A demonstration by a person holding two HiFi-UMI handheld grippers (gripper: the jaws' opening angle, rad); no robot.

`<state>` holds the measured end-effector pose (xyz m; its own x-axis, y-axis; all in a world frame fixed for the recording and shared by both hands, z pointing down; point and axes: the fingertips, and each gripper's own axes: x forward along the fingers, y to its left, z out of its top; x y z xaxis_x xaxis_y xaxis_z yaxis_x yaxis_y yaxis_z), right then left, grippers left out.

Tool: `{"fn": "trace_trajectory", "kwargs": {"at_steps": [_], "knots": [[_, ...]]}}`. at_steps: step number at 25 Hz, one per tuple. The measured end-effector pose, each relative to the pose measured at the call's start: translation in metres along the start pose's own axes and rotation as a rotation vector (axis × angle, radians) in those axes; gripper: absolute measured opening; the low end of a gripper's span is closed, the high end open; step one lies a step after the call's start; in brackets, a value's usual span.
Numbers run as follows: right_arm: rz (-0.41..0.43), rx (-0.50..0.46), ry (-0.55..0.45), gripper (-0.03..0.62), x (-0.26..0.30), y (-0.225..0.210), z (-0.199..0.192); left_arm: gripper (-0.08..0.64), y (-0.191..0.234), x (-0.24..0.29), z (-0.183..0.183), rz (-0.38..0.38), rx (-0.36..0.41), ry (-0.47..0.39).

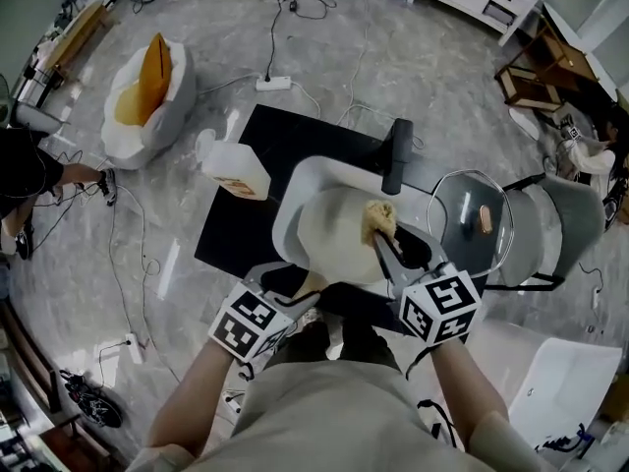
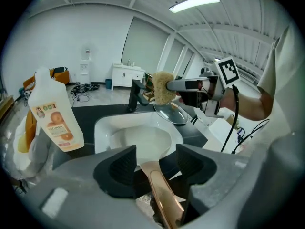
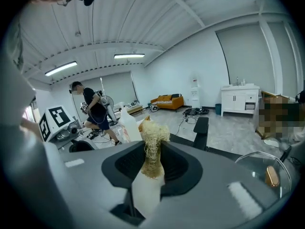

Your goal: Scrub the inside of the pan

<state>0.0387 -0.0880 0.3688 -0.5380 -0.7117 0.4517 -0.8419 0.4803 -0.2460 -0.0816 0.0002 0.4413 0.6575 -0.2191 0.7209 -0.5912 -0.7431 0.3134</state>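
Left jaws open astride handle [image 2: 162, 194], right gripping scrubber [image 3: 151, 140]

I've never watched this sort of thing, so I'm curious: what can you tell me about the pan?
The pan is round and shallow, pale cream inside with nothing visible in it, and has a long copper-coloured handle. It sits in the white sink, handle pointing toward the person. The handle runs between the open jaws of the left claw, gaps on both sides, so it isn't gripped. The fibrous scrubber held in the right claw hangs above the pan, not touching it.
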Motion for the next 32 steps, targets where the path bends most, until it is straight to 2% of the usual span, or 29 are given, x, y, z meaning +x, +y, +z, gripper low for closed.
{"fn": "trace_trajectory", "kwargs": {"at_steps": [9, 13, 23, 28, 32], "knots": [[0.123, -0.040, 0.085, 0.101, 0.033, -0.027, -0.028, 0.272, 0.007, 0.044, -0.048, 0.025, -0.077, 0.233], [0.169, -0.048, 0.125, 0.103, 0.045, -0.036, -0.042, 0.273, 0.002, 0.061, -0.066, -0.014, -0.116, 0.338], [0.254, -0.043, 0.185, 0.103, 0.068, -0.035, -0.075, 0.272, 0.021, 0.084, -0.082, 0.003, -0.193, 0.484], [0.277, -0.037, 0.210, 0.103, 0.077, -0.038, -0.086, 0.272, 0.022, 0.096, -0.092, -0.041, -0.261, 0.552], [0.285, -0.036, 0.227, 0.103, 0.088, -0.041, -0.094, 0.268, 0.026, 0.104, -0.100, -0.051, -0.262, 0.613]]}}
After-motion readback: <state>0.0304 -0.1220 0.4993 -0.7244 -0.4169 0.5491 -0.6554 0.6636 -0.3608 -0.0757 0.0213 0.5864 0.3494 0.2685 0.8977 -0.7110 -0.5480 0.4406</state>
